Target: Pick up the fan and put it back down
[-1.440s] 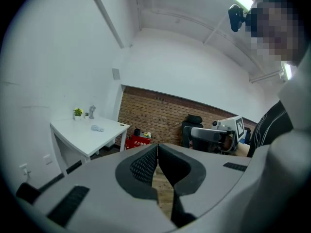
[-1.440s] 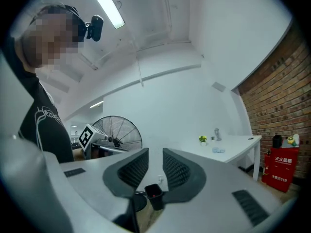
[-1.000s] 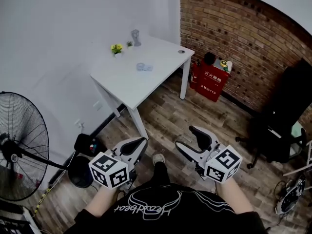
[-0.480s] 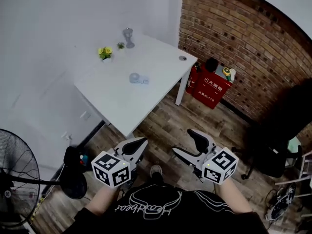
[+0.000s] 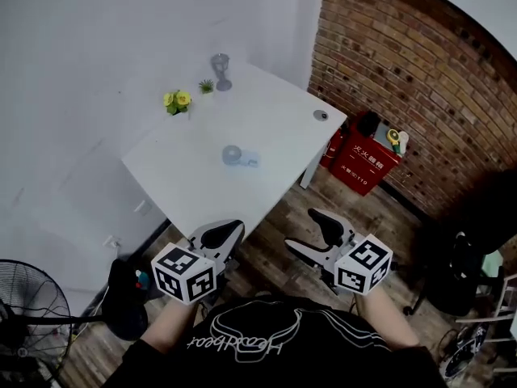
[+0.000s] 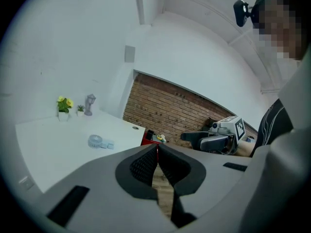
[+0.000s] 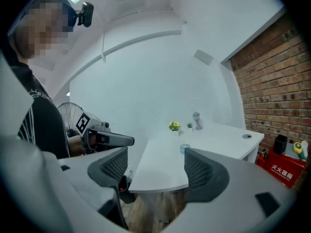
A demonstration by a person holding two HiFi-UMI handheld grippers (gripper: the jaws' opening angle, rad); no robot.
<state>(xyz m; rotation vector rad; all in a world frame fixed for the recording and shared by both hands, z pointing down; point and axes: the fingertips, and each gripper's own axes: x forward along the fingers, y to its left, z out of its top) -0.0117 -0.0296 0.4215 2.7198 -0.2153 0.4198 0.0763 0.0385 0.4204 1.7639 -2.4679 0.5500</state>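
Observation:
A small pale-blue hand fan (image 5: pixel 236 155) lies flat near the middle of the white table (image 5: pixel 275 111); it also shows as the fan (image 6: pixel 98 141) and, partly behind a finger, the fan (image 7: pixel 184 148). Both grippers hang in the air before the table's near edge, apart from the fan. My left gripper (image 5: pixel 220 234) has its pads together with nothing between them, as the left gripper (image 6: pixel 156 153) shows. My right gripper (image 5: pixel 308 231) has its jaws opening, wide and empty, seen as the right gripper (image 7: pixel 154 166).
A yellow flower pot (image 5: pixel 176 101), a tiny green plant and a grey lamp figure (image 5: pixel 220 69) stand at the table's far end. A black floor fan (image 5: pixel 28 301) is at lower left. A red fire box (image 5: pixel 367 162) stands by the brick wall, a black chair (image 5: pixel 472 249) at right.
Both grippers have come closer to the white table, which now fills more of the head view. The floor fan has slid off toward the lower left. The right jaws spread wider.

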